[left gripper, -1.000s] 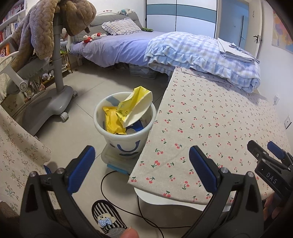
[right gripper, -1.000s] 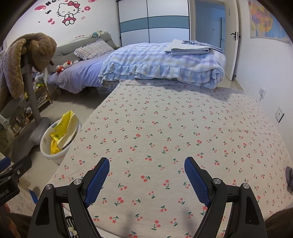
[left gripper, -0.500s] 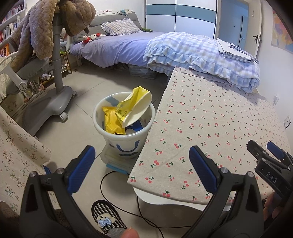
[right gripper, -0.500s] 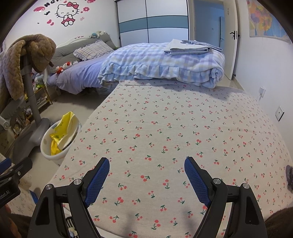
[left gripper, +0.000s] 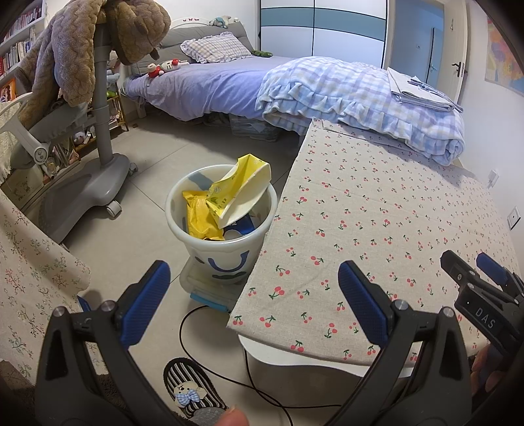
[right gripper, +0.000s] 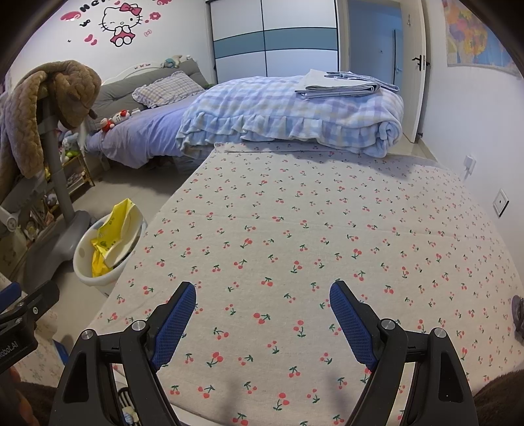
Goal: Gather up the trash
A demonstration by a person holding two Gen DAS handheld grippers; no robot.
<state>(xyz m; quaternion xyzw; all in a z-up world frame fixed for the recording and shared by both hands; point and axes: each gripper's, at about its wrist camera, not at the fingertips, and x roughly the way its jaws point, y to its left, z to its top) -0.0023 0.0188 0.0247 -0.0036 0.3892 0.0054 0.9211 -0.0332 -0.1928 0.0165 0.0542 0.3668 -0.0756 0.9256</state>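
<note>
White bin (left gripper: 220, 236): 1 (full) | left gripper (left gripper: 253, 288), right gripper (right gripper: 262, 308): jaws apart

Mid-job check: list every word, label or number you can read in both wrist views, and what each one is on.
"DAS": white letters on the right gripper body, left wrist view.
"kobot.AI": partly cut off, on the left gripper body, right wrist view.
Pink letters beside the Hello Kitty wall decal: curved and cropped, not readable.
Green print on the yellow package in the trash bin: too small.
Book spines: too blurred.
</note>
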